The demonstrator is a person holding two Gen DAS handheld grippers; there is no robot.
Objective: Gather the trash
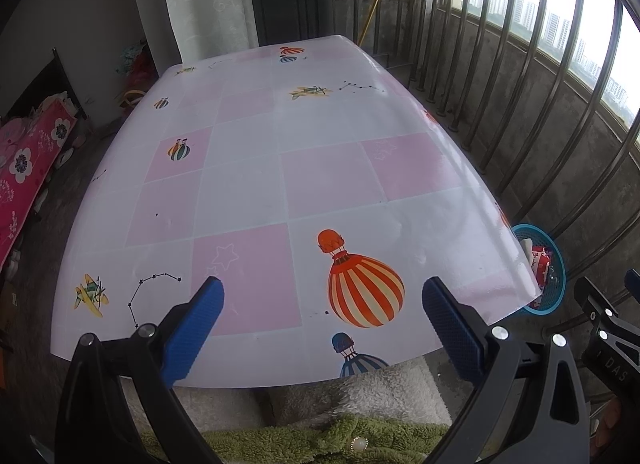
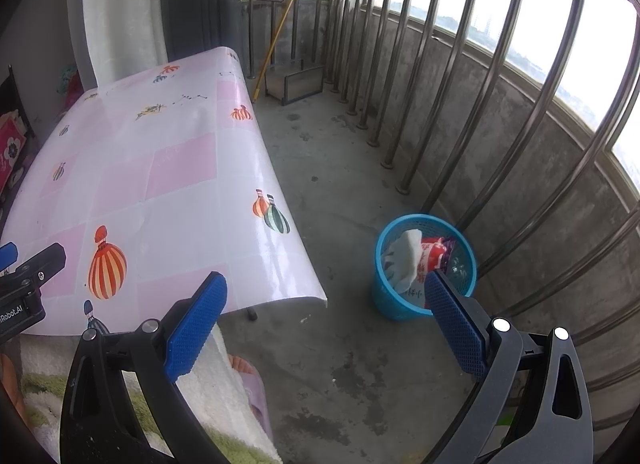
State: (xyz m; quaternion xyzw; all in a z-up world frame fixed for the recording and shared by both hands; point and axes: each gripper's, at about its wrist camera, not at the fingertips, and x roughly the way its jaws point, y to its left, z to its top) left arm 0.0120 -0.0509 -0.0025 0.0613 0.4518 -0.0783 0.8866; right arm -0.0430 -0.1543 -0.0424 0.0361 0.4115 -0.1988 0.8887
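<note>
A blue mesh bin [image 2: 394,300] stands on the concrete floor to the right of the table, beside the railing. It holds white crumpled paper [image 2: 404,260] and a red and white wrapper [image 2: 434,254]. The bin also shows past the table's right edge in the left wrist view [image 1: 554,296]. My right gripper [image 2: 326,302] is open and empty, above the floor between table and bin. My left gripper [image 1: 323,304] is open and empty over the table's near edge. The table [image 1: 248,199] has a pink and white cloth printed with balloons.
A metal railing [image 2: 460,103] and low concrete wall run along the right. A yellow broom handle [image 2: 276,39] leans at the back near a metal frame on the floor. A bed with red floral cover [image 1: 24,167] is at far left.
</note>
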